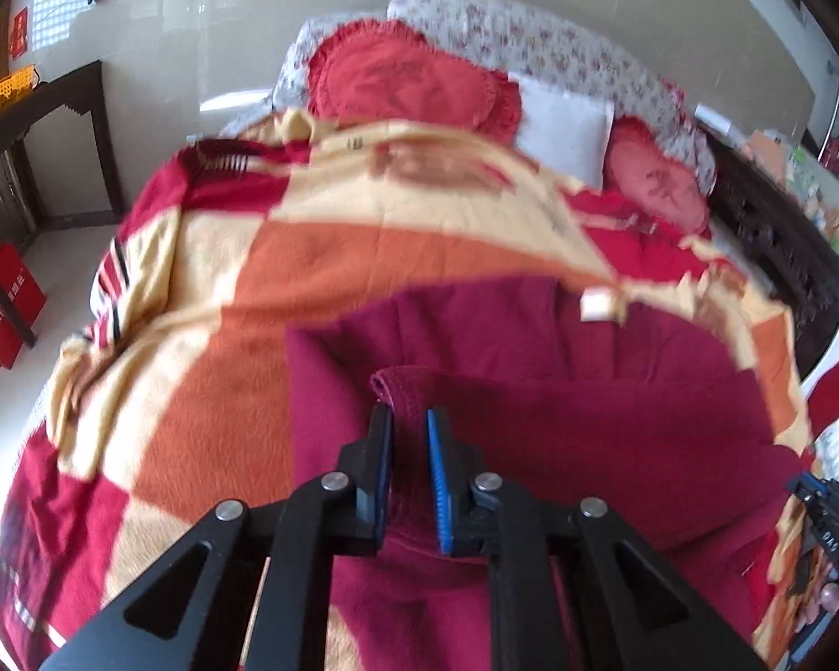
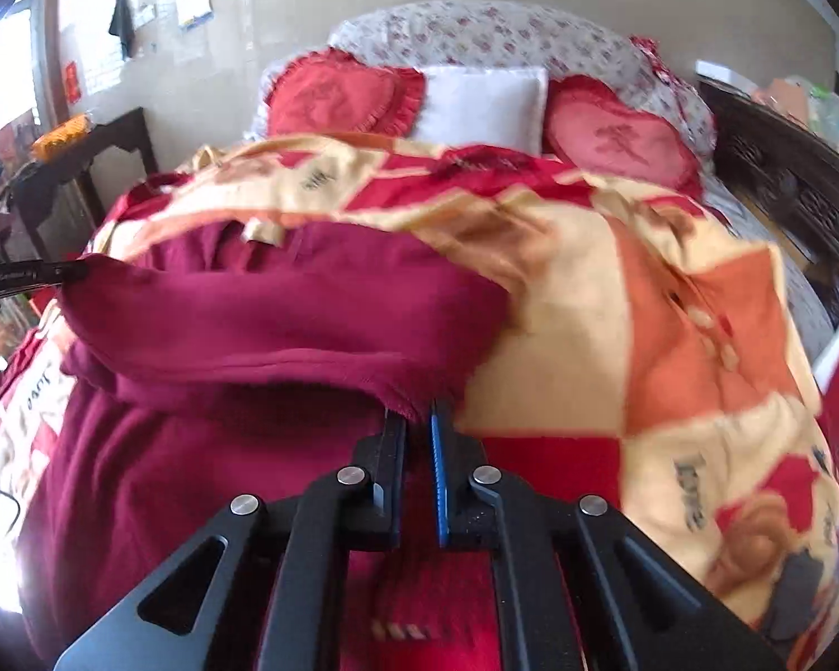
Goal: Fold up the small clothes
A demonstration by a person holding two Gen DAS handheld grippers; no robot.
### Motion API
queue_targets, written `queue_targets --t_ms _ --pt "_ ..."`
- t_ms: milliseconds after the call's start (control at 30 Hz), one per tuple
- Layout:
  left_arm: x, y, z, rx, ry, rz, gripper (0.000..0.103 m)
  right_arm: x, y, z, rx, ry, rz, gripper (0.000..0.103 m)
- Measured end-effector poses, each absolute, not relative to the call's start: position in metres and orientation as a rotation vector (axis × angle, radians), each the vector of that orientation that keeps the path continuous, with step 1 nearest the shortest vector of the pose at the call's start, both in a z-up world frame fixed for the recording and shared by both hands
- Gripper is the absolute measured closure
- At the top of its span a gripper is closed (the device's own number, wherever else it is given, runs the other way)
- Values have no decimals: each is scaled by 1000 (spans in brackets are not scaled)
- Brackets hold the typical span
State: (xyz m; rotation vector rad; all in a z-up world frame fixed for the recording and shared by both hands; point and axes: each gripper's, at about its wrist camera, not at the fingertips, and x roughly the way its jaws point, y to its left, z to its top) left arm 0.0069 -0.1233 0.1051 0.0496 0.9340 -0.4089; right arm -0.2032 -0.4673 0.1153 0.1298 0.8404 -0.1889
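At the far left a dark wooden side table [image 1: 56,106] stands against the wall with an orange basket [image 1: 3,92] on top, and a red box [image 1: 5,307] leans on the floor beneath it; none of it plays any part here. The bed is covered by a checked blanket [image 1: 207,257] in cream, orange and red, and that broad, soft surface is evidently why the folding is done here.

On the blanket's near half lies the maroon garment [image 1: 531,391], the small piece of clothing to be folded. The left gripper [image 1: 409,419] has its two fingers drawn in on the garment's left hem corner, the cloth pinched between the black pad and the blue one. A cream label [image 1: 597,305] shows at the garment's far edge, so I take that end to be the neck or waist opening.

Moving right, the right gripper [image 2: 418,416] has its fingers pressed together on the opposite hem corner, a frayed bit of maroon edge caught between them. With both corners held, the near edge rises as one taut band off the blanket, a dark shadow beneath it. To my eye this is the start of a fold: the lifted edge looks ready to be carried toward the label end.

Beyond, two red heart cushions [image 2: 341,98] flank a white pillow [image 2: 484,100] at the headboard, and a carved dark bed frame [image 2: 783,190] closes the right side.
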Motion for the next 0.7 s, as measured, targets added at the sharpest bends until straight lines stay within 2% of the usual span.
queue_targets --t_ms 133,233,267,333,400,433,567,600,667,700 --pt "7 -129 70 71 1000 -382 90 -207 -477 71 216 1036 -146 103" --pt "4 -128 71 83 983 -394 90 -216 -482 85 244 1016 -119 103" --pt "4 -128 74 86 980 -399 90 -220 -488 97 272 974 -103 99" --pt "3 -128 75 89 972 -402 90 -223 -504 116 370 879 -75 72" --pt "4 -131 75 90 970 -396 90 -217 -518 123 442 827 -104 59" --pt "4 -132 74 91 970 -393 90 -207 -525 121 471 820 -131 57" --pt "4 -135 74 100 968 -382 90 -141 -529 82 504 947 -128 58" --pt "4 -135 74 96 968 -383 90 -130 -528 74 498 972 -118 61" --pt "2 -134 79 80 957 -397 90 -112 -524 70 455 973 -106 85" --pt "0 -133 82 77 944 -404 90 -112 -522 77 431 945 -113 103"
